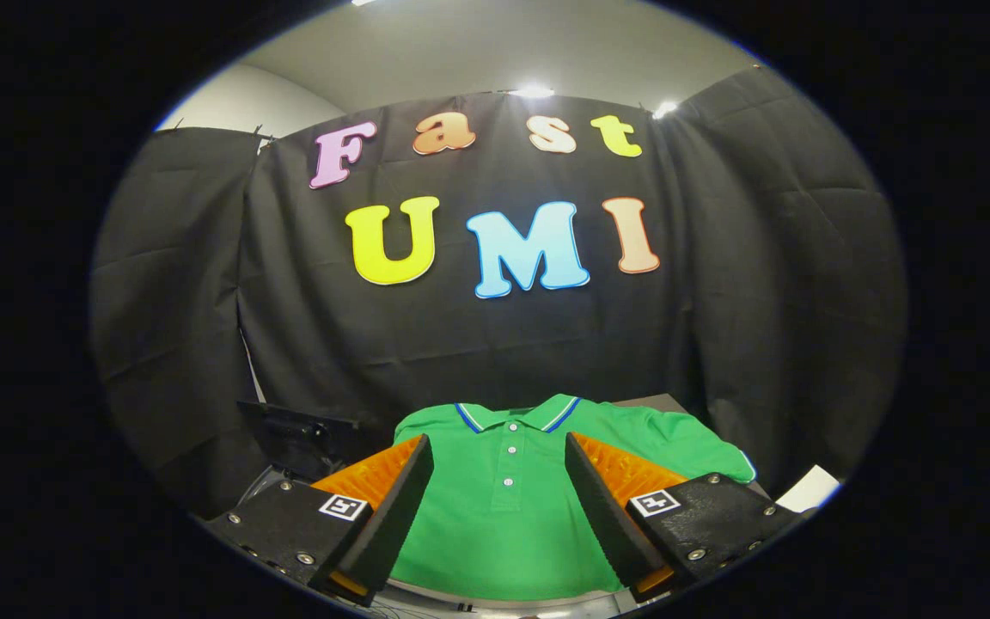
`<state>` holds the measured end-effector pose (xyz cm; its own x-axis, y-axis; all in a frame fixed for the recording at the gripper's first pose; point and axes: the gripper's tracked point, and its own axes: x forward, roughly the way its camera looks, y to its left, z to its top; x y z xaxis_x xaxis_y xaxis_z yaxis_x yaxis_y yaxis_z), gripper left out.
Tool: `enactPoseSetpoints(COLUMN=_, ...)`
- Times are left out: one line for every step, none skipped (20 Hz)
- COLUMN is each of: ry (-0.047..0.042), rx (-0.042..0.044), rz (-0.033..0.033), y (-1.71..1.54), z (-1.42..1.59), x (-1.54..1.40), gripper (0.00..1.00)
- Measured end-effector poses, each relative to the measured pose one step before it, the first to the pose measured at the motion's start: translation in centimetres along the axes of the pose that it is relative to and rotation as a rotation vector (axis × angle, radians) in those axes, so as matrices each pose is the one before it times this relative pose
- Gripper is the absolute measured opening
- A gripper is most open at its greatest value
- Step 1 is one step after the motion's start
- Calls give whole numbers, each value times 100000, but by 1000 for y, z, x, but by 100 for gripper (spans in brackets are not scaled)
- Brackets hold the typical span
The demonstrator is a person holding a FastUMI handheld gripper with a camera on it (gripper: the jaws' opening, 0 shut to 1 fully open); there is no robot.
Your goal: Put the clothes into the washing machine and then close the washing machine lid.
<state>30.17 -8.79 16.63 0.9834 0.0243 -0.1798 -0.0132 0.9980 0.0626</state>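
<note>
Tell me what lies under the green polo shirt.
The green polo shirt is spread over a pale curved rim that peeks out below its hem; the rest is covered. The hand-held gripper hangs open above it.

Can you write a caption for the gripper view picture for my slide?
Open gripper hovers with its fingers spread over a green polo shirt lying flat.

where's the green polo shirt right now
In the gripper view, the green polo shirt lies flat just ahead of the open hand-held gripper, framed between its fingers, collar toward the black cloth wall.
</note>
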Motion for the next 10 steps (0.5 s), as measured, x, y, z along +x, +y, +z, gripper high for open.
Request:
enactPoseSetpoints(ry=2995, rx=486, rz=713, y=149, z=-86, x=706, gripper=96)
enactPoseSetpoints(ry=2093, rx=600, rz=-99, y=-47, z=-39, x=1029, gripper=95)
enactPoseSetpoints(ry=2412, rx=492, rz=71, y=-24, z=10, x=721, gripper=95)
enactPoseSetpoints(ry=2584, rx=629, rz=-15, y=125, z=-198, x=748, gripper=95)
enactPoseSetpoints(ry=2887, rx=172, rz=47, y=136, z=-330, x=777, gripper=95)
enactPoseSetpoints(ry=3555, rx=-648, rz=-305, y=-65, z=-371, x=754, gripper=96)
enactPoseSetpoints(ry=3470, rx=-836, rz=-311, y=-113, z=-403, x=693, gripper=95)
enactPoseSetpoints(ry=3105, rx=-843, rz=-293, y=-152, z=-433, x=707, gripper=95)
enactPoseSetpoints(ry=1981, rx=-682, rz=-313, y=-265, z=-77, x=525, gripper=96)
enactPoseSetpoints(ry=625, rx=-737, rz=-1036, y=-221, z=23, x=649, gripper=96)
